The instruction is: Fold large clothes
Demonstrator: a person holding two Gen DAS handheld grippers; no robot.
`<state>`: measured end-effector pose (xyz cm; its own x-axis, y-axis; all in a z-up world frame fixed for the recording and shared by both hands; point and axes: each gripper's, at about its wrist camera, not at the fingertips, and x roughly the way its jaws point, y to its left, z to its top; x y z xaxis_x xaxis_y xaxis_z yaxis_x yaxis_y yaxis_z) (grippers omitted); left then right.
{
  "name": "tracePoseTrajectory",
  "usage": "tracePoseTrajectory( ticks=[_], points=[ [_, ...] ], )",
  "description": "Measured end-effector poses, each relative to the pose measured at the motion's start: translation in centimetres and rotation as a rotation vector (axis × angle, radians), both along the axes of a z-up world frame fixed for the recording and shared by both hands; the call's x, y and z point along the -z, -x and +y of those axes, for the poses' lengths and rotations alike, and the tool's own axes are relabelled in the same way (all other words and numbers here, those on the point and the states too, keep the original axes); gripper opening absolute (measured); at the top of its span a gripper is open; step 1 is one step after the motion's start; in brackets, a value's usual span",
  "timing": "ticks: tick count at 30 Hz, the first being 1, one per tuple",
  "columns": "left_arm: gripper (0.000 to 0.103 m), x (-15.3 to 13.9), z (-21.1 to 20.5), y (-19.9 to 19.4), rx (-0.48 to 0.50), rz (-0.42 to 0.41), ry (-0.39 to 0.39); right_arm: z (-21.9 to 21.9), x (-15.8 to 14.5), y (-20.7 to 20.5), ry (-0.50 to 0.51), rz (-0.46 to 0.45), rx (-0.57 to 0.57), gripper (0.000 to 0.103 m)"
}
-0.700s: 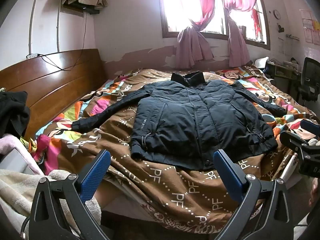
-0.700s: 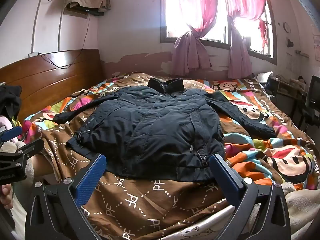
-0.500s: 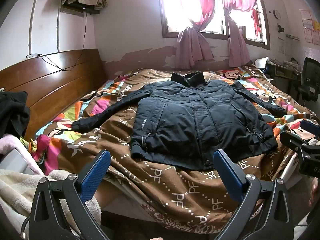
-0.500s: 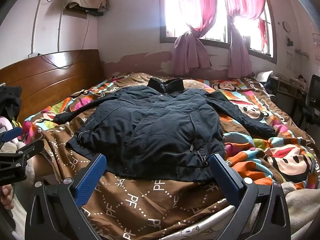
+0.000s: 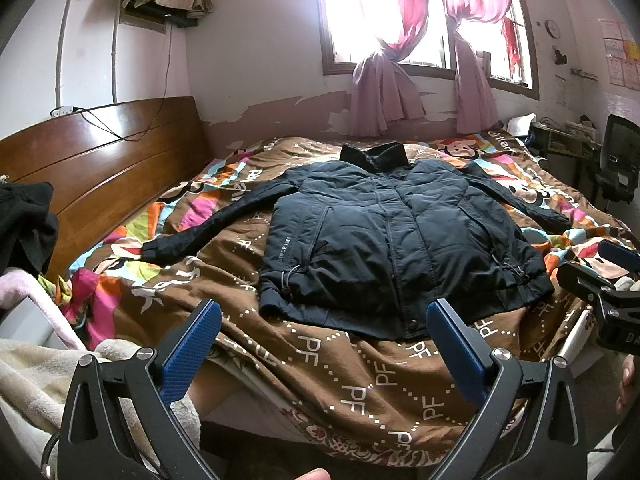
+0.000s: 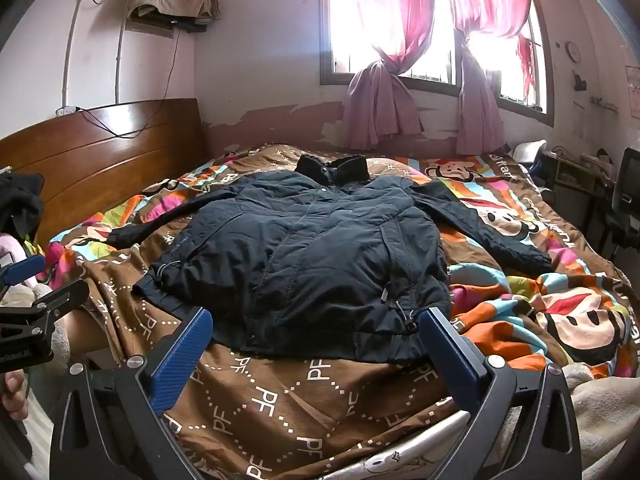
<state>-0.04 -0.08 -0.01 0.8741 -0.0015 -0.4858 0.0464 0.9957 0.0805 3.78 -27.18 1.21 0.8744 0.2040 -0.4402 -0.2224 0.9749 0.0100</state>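
Both the left gripper [image 5: 323, 330] and right gripper [image 6: 316, 338] hang spread wide and empty off the bed's [image 5: 360, 380] near edge. The padded jacket [image 5: 396, 240] looks thick and probably slippery, so a shallow pinch could slip off and its folds spring apart.

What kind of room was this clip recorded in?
Most likely a lived-in home bedroom: a large bed with a wooden headboard and a cartoon-print quilt, a dark jacket spread on it, and pink curtains tied at a window.
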Motion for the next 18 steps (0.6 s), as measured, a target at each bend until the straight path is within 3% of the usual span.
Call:
tracePoseTrajectory(
  ticks=[18],
  points=[
    [0.101,-0.03,0.10,-0.03,-0.001,0.000,-0.001,-0.02,0.01,0.00,-0.002,0.002,0.000,0.103]
  ],
)
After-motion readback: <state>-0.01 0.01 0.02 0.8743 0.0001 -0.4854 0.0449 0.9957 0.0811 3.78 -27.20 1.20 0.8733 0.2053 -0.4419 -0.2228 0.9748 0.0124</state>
